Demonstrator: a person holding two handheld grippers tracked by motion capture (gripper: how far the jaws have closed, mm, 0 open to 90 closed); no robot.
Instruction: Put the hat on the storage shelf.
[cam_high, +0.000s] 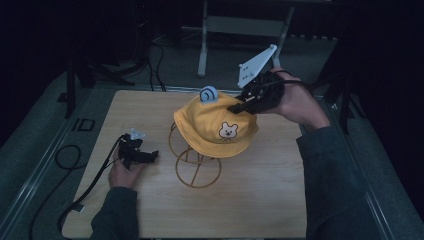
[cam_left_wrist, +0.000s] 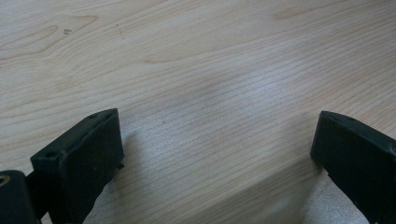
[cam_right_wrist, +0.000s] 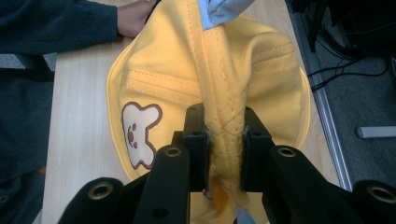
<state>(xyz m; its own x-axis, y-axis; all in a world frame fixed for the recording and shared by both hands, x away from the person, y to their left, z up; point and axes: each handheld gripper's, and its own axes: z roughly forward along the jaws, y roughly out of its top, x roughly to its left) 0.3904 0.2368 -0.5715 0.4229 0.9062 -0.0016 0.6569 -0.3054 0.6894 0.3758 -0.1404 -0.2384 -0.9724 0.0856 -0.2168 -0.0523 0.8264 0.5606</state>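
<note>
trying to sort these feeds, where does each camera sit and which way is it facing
High view: above the person's side, looking forward and down on the wooden table, yellow hat on its wire stand; both forearms enter from below.
Left gripper view: rides the left tongs, facing bare tabletop between open jaws.
Right gripper view: rides the right tongs, jaws pinching the hat's crown.
Shared: hat's bear patch, high and right views.

Left gripper (cam_left_wrist: 219, 154) with its 2 black jaws spread wide, close above bare light wooden table (cam_left_wrist: 210, 60)
</note>
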